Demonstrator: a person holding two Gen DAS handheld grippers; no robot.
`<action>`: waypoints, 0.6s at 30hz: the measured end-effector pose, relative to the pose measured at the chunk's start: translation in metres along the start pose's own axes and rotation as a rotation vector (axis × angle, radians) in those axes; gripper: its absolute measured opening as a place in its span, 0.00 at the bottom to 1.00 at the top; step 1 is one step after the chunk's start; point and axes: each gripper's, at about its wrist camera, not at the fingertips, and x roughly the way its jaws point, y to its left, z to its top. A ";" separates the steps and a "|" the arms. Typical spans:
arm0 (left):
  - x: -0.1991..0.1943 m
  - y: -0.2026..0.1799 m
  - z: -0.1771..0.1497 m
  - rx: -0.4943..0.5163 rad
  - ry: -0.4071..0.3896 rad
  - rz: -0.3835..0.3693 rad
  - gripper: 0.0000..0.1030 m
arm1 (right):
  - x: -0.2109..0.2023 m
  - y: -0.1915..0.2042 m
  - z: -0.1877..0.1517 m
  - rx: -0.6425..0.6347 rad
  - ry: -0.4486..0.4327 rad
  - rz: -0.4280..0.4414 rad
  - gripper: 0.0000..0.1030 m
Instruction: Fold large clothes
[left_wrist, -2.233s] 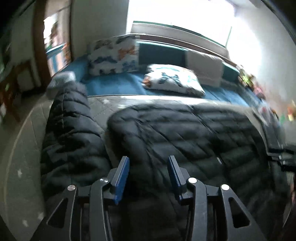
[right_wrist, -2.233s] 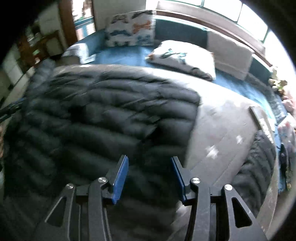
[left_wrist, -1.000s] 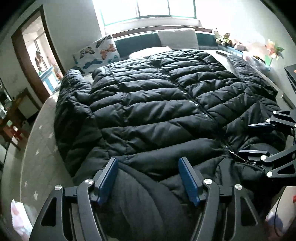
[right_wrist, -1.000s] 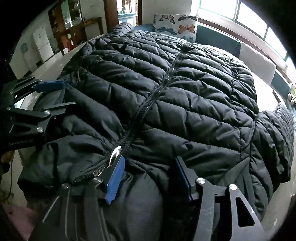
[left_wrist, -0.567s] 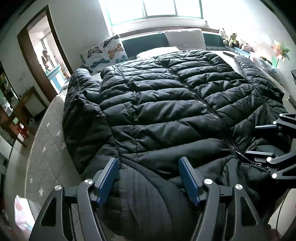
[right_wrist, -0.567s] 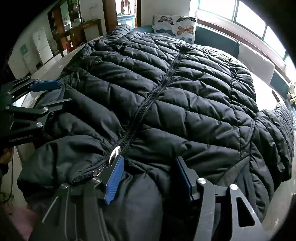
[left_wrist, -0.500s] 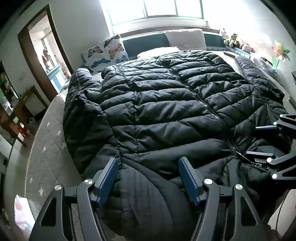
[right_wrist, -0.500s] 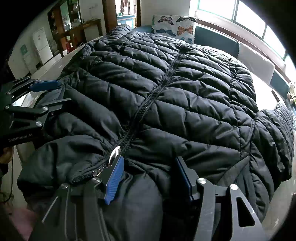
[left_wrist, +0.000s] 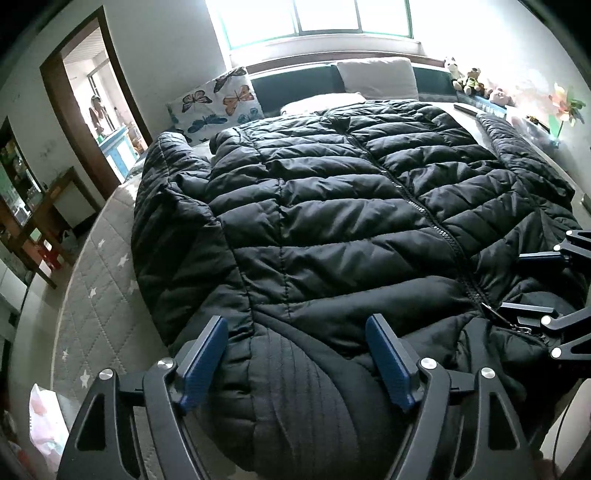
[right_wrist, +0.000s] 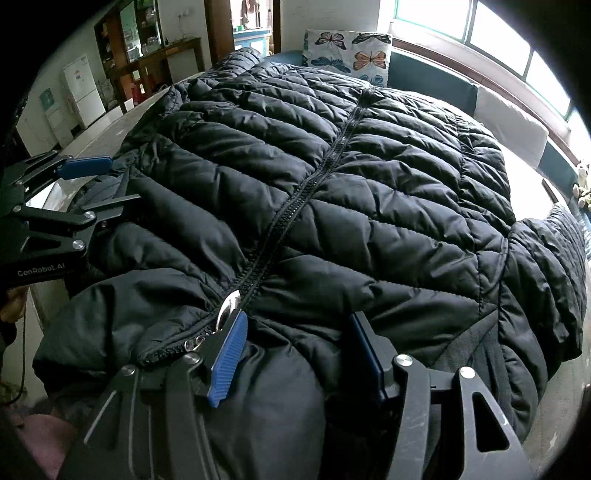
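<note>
— What's the room like from where I'm steering?

— I see a bright window behind a teal headboard, a butterfly pillow, a quilted mattress, an open doorway and a white fridge.

butterfly pillow, plush toys, perhaps a fridge

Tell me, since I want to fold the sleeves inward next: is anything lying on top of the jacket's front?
Nothing visible does. The black puffer jacket lies spread on the bed, zipped front bare; both sleeves rest at its sides.
</note>
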 end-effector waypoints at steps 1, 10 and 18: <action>0.000 0.000 0.000 0.001 0.001 0.000 0.80 | 0.000 0.000 0.000 0.001 0.000 0.001 0.61; 0.003 0.018 0.004 -0.046 0.012 -0.001 0.81 | 0.000 0.000 0.000 0.000 0.003 -0.003 0.61; 0.006 0.037 0.006 -0.093 0.022 0.032 0.81 | 0.000 0.000 0.000 -0.003 0.003 -0.001 0.61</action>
